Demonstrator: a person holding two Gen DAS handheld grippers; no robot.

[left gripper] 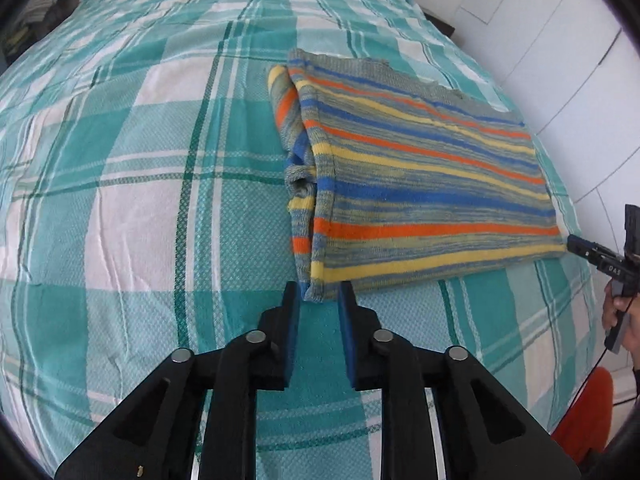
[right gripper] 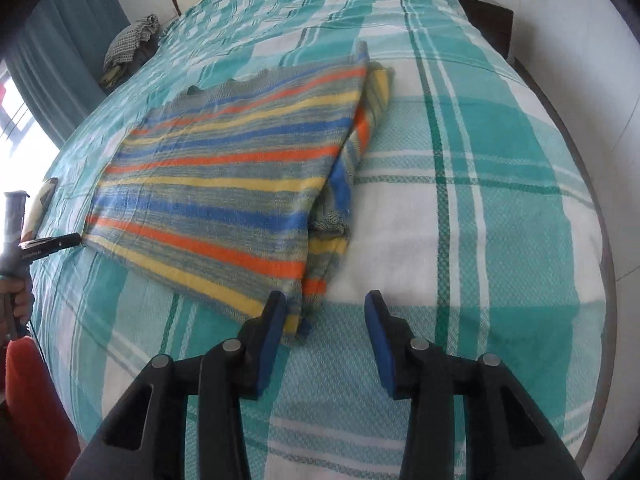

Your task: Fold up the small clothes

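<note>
Bed, teal-and-white plaid bedspread [left gripper: 120, 184]: work surface.
Striped knit garment [left gripper: 420, 184]: lies flat mid-bed, sleeves tucked under both side edges; apparently folded partway, further folds likely left.
Left gripper [left gripper: 319, 294]: jaws half open, astride near left corner, gripping nothing.
Right gripper [right gripper: 326, 300]: half open, empty, at near right corner.

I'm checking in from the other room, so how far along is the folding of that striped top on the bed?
Done: the striped top lies flat on the checked bedspread, sides folded under. In hand: nothing; the left gripper and right gripper stand open at its two near corners, not pinching. Left: probably another fold, since it still lies long.
</note>
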